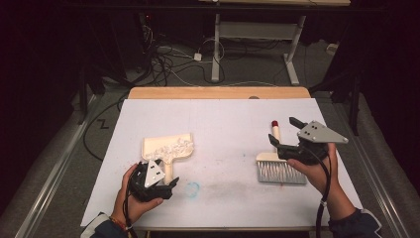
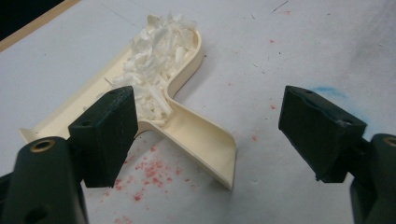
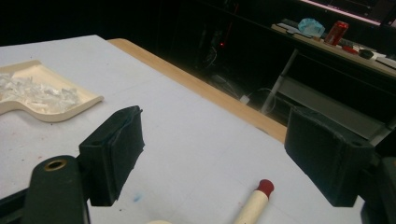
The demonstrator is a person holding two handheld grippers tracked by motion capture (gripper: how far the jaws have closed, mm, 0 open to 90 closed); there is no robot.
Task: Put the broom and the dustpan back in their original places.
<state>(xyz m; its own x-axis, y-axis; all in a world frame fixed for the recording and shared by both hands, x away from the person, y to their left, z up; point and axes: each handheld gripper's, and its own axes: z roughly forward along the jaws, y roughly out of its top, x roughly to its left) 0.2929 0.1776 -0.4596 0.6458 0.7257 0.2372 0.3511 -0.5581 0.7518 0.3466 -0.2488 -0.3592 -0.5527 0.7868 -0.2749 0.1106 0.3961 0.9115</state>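
Observation:
A cream dustpan lies left of centre on the white table, with white shreds heaped in its tray. My left gripper is at the near end of its handle. In the left gripper view the gripper stands open, and the dustpan's handle lies below the gap with neither pad touching it. A hand brush with grey bristles and a red-tipped cream handle lies at the right. My right gripper hovers over that handle, open and empty. In the right gripper view the handle's red tip shows low between the jaws.
Red specks dot the white sheet near the dustpan's handle, and a blue smudge marks the near middle. The table's wooden far edge borders a dark floor with cables and a desk frame. A red can stands on a far shelf.

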